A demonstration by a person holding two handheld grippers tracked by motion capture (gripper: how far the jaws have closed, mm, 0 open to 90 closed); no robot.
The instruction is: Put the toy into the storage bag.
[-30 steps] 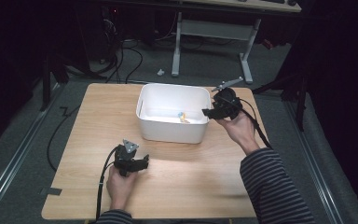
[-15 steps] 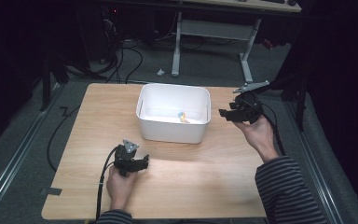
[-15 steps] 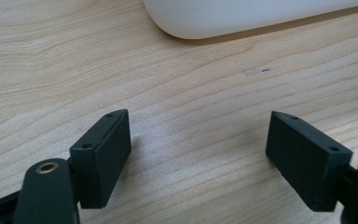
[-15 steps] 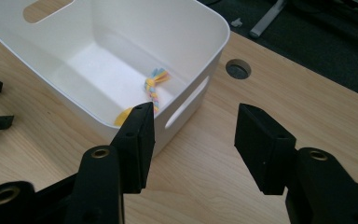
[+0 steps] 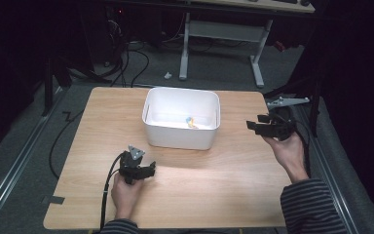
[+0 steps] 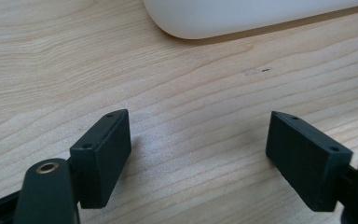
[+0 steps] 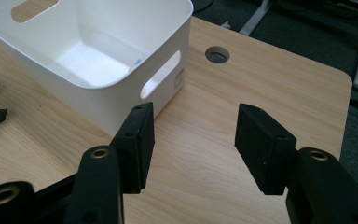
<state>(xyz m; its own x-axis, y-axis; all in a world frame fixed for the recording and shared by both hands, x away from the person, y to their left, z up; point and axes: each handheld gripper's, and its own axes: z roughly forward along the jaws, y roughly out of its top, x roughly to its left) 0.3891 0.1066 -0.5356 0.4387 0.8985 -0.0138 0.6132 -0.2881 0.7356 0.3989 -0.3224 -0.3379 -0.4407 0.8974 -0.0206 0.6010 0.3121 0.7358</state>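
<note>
A white plastic bin [image 5: 180, 139] stands in the middle of the wooden table [image 5: 224, 170], with a small yellow and blue object [image 5: 191, 122] on its floor. My right gripper [image 5: 252, 123] hovers near the table's right edge, jaws pointing left at the bin and apart from it. In the right gripper view, my right gripper [image 7: 193, 116] is open with bare wood between the jaws, and the bin [image 7: 98, 102] lies ahead to the left. My left gripper [image 5: 151, 169] rests on the table in front of the bin. In the left gripper view, my left gripper [image 6: 198, 121] is open and holds nothing.
A round cable hole [image 7: 216, 54] sits in the table beyond the bin's handle slot. The bin's rounded corner [image 6: 242, 18] lies just ahead of the left jaws. Cables and a desk frame [image 5: 224, 44] stand on the floor behind the table.
My right gripper has drawn away from the bin's right rim to the right, toward the table's edge, jaws still open. The left gripper has stayed put.
</note>
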